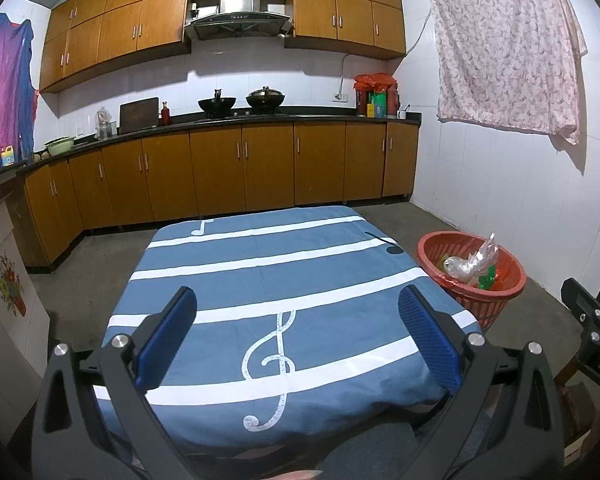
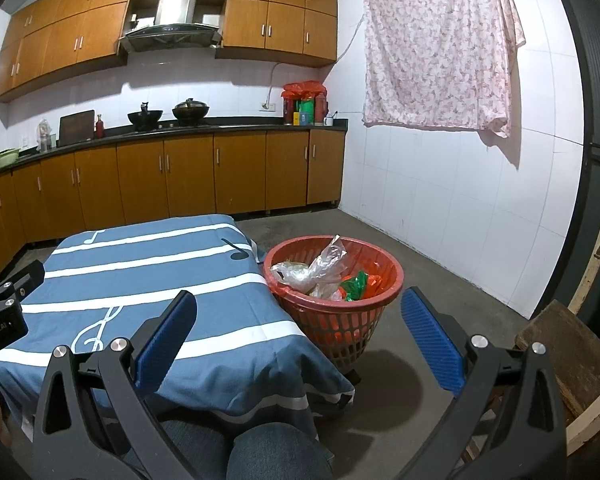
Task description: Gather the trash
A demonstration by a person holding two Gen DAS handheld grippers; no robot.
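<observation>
Left black gripper with blue pads (image 1: 298, 328) is hanging wide open over the blue music-note tablecloth (image 1: 276, 280), nothing lying on it. Right gripper (image 2: 300, 332) is gaping empty too. Crinkled plastic wrappers (image 2: 320, 270) are sitting in the red plastic basket (image 2: 374, 300) just right of the table, so collecting looks pretty much done.

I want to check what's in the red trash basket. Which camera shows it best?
The right wrist view: the red basket sits near centre, its rim open to view, clear plastic bags and green wrappers inside. The left wrist view shows it smaller, at the right beside the table.
</observation>
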